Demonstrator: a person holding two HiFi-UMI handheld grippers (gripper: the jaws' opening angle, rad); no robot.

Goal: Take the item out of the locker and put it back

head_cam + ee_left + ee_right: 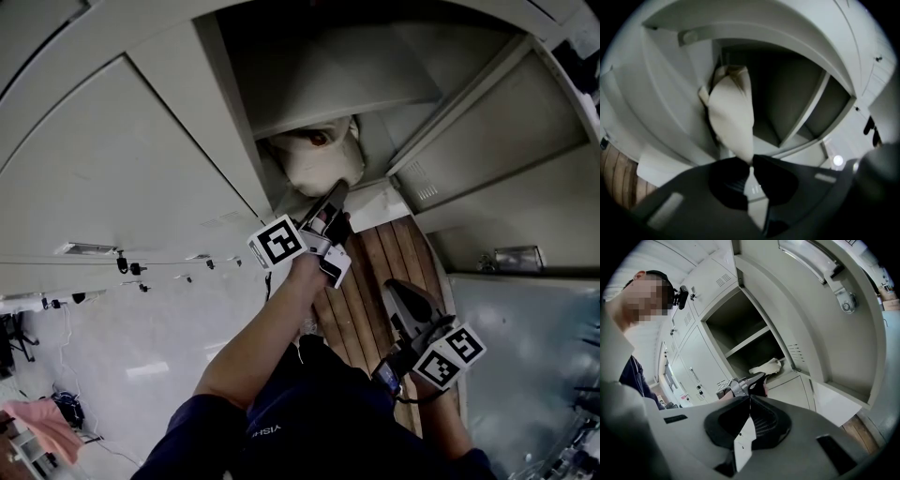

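Note:
A cream-white plush item [314, 159] with a brown spot lies on the lower shelf of the open locker [281, 112]. My left gripper [337, 190] reaches into that compartment and is shut on the item's near tip. In the left gripper view the plush item [733, 112] narrows to a point pinched between the jaws of the left gripper [751, 165]. My right gripper [396, 289] hangs lower, outside the locker, shut with nothing in it. The right gripper view shows the right gripper [750, 398] closed, with the left gripper [757, 378] and the plush item [768, 366] beyond it.
The locker's door [506, 159] stands open to the right. Closed locker doors [112, 169] fill the left side. An empty upper shelf [740, 345] sits above the item. A strip of wooden floor [375, 272] runs below the locker, and a pink cloth [37, 422] lies far left.

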